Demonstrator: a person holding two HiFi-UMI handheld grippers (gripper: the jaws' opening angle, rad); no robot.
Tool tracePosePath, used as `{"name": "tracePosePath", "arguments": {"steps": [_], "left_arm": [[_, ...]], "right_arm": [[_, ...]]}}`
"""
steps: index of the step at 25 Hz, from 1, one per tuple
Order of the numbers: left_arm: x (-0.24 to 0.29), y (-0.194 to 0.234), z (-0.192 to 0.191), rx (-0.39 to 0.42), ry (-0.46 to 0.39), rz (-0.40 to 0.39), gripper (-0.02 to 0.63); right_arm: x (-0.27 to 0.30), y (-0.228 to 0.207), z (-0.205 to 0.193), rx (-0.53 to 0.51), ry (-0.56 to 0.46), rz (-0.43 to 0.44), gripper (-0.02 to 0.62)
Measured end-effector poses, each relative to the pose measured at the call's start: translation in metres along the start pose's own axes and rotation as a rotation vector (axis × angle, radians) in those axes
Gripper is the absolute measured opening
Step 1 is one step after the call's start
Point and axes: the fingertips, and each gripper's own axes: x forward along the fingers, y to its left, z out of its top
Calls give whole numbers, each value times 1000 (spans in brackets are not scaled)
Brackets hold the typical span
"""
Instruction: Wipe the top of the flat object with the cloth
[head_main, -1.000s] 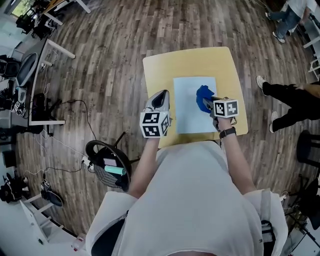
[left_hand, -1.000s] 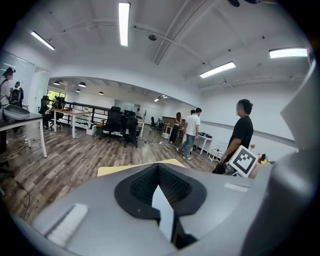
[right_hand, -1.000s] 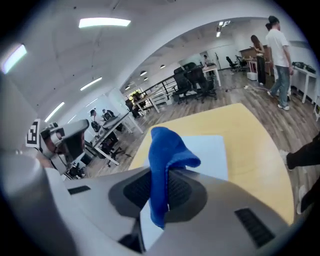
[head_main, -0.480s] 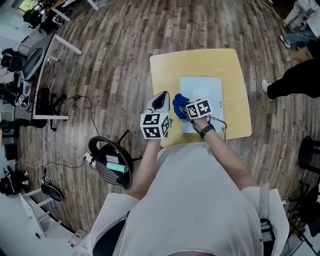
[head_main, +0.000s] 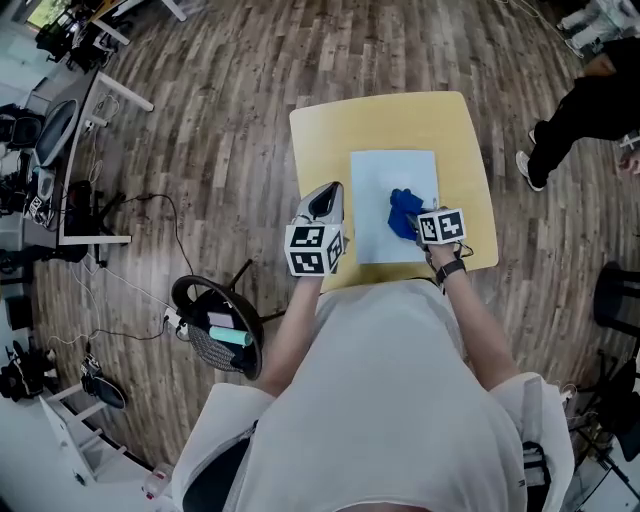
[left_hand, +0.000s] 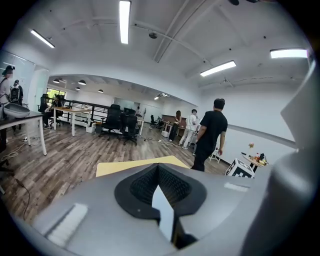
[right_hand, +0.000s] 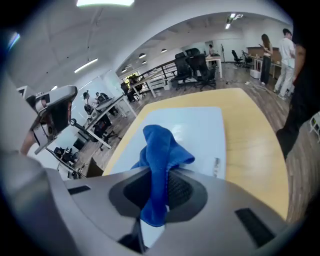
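At centre-right of the head view, the right tool (head_main: 414, 220) is clenched on the blue cloth (head_main: 403, 211). A bunch of cloth sticks out past the jaws over the flat object (head_main: 380, 185), a pale blue sheet lying on the yellow counter (head_main: 325, 135); whether the cloth is pressing on it is unclear. The cloth sits at the sheet's lower right. Most of the bare top lies up-frame and left of it, and the sheet's long axis runs top to bottom, so the next stroke probably needs to go up-frame, away from the person. The left tool (head_main: 323, 201) is closed on nothing, just beside the sheet's left edge over the counter. The right tool is the nearer one. A bystander (head_main: 590, 100) is at the upper right, well apart.
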Motion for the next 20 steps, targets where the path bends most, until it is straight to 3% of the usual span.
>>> {"name": "tracePosePath", "arguments": {"steps": [6, 12, 16, 20], "left_arm": [[9, -12, 1, 13, 8, -31, 8], [7, -14, 3, 17, 10, -31, 8], [-1, -7, 4, 11, 1, -11, 8], [-10, 6, -2, -1, -1, 21, 8]], "right_arm": [[-41, -69, -24, 110, -29, -115, 55], [-55, -82, -27, 140, -38, -147, 55], [-55, -42, -7, 135, -84, -65, 55], [-38, 30, 14, 111, -120, 108, 55]]}}
